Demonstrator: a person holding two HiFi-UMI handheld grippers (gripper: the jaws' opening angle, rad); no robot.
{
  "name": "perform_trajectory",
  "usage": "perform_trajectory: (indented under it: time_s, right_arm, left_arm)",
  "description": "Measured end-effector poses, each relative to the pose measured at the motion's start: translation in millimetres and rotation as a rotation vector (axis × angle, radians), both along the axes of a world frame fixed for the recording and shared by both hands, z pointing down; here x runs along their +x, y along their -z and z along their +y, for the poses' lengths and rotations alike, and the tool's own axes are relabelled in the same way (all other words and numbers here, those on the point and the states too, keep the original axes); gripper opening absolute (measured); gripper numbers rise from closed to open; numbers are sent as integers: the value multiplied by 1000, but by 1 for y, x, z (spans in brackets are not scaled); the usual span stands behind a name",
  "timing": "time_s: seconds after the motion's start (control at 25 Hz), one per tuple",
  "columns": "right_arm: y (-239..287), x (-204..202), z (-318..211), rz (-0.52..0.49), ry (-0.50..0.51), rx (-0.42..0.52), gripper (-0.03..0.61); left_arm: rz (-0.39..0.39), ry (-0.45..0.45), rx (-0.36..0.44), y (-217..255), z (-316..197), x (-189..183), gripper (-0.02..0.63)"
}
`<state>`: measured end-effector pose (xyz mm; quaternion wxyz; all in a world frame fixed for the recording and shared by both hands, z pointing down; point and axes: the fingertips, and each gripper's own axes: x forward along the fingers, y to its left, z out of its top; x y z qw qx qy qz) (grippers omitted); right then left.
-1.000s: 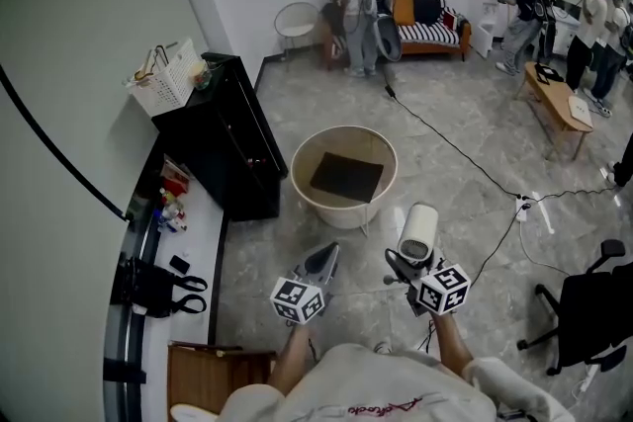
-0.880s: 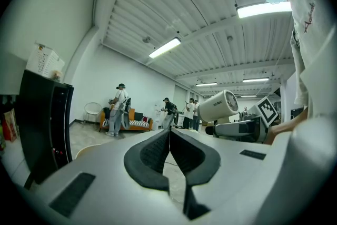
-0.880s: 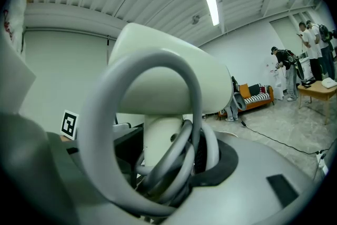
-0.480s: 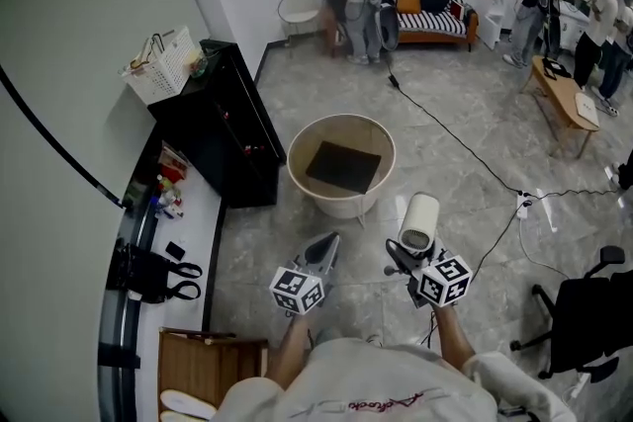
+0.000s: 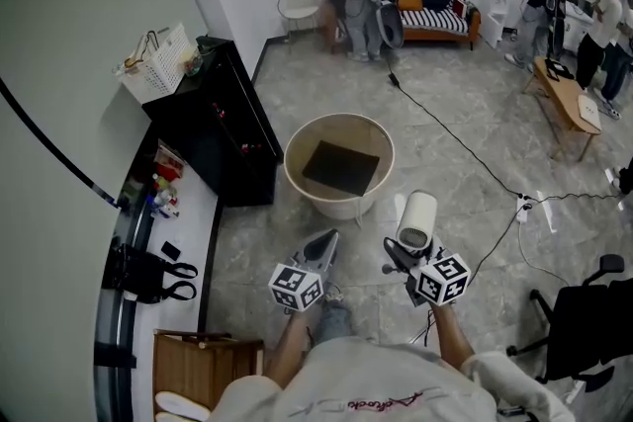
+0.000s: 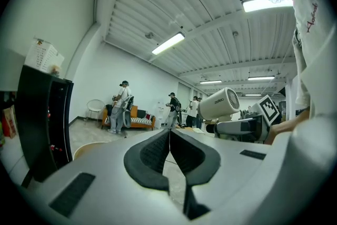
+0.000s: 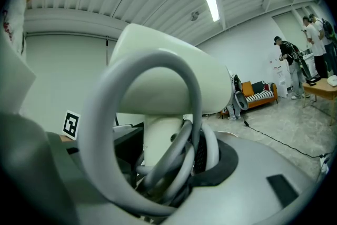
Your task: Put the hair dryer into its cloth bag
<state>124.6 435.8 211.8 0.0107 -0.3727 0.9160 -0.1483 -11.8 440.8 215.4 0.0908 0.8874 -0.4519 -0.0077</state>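
My right gripper (image 5: 401,259) is shut on the white hair dryer (image 5: 416,216), gripping its handle together with loops of grey cord (image 7: 158,113). The dryer's barrel (image 7: 174,79) stands above the jaws and points forward. My left gripper (image 5: 321,252) is beside it on the left, shut and empty, its dark pads (image 6: 158,153) meeting. Ahead on the floor stands a round beige tub (image 5: 297,138) with the dark cloth bag (image 5: 341,167) lying flat inside. Both grippers hang short of the tub. From the left gripper view the hair dryer (image 6: 221,104) shows at the right.
A black cabinet (image 5: 223,128) with a white basket (image 5: 158,64) stands left of the tub. A white counter (image 5: 188,222) and a wooden box (image 5: 203,366) are near left. A cable (image 5: 445,138) crosses the floor, an office chair (image 5: 588,316) is right. Several people stand at the back.
Both grippers have moved a little forward toward the tub as the person steps. The right grip on the hair dryer and the shut left jaws are unchanged.
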Motion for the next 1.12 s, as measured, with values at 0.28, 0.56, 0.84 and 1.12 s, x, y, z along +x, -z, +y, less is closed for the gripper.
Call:
perform_trajectory:
  time_s: [0.28,0.56,0.84,1.12]
  right_arm:
    - [-8,-12,-40,9,-8,-6,290]
    - [-5,-30,-97,22,-14,0,290]
    - [5,-59,-156,30,-14,4,290]
    - [11,-90,-221,32,-33,9,290]
  left_arm:
    - [11,-4,-11,-12,-41,-12,31]
    - [31,-5,-7,-12,-99,-31,31]
    - [41,-1,-2,-3,-158,-62,31]
    - [45,-11,-2,1,-224,-96,31]
